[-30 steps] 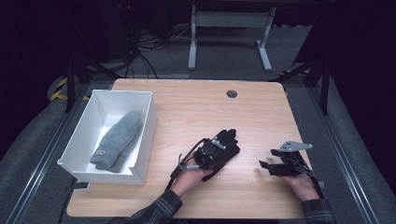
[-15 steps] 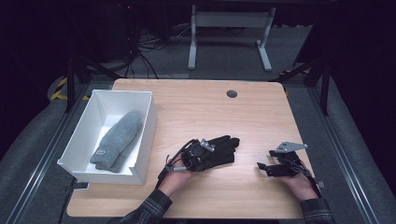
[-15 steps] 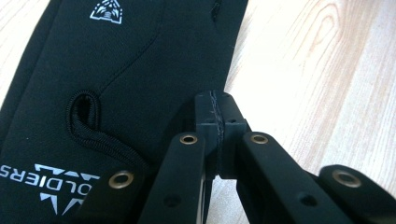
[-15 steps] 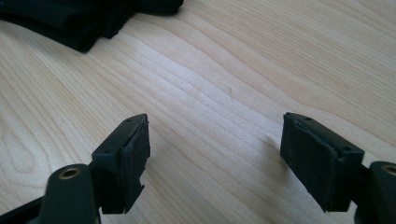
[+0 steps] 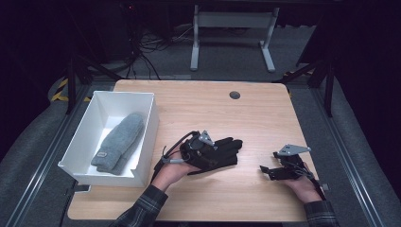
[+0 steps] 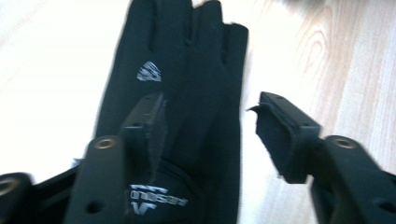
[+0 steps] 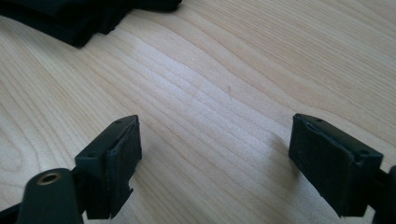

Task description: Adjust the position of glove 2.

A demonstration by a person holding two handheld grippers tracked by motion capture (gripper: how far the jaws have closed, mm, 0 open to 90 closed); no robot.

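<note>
Black fabric glove let go on the wooden table

The left gripper (image 6: 205, 135) has just been opening over the flat black fabric glove (image 5: 218, 152), no pad pressing it — apparently a release; the right gripper (image 7: 215, 163), jaws apart and empty, waits beside.

Item count, referenced to the white bin (image 5: 150, 124):

- Bins: one is sitting at the table's (image 5: 265, 113) left edge.
- Grey mittens (image 5: 118, 143): one stack is lying inside the bin; whether it is holding one mitten or two cannot be told.
- Black gloves (image 5: 222, 150): one is lying flat on the wood just right of the bin.
- Grippers: two are operating right of the bin, the left gripper (image 5: 201, 150) beside it over the glove and the right gripper (image 5: 279, 171) well apart from it.
- Tables: one is carrying the bin.
- Dark round grommets (image 5: 234, 95): one is showing beyond the bin, toward the far edge.
</note>
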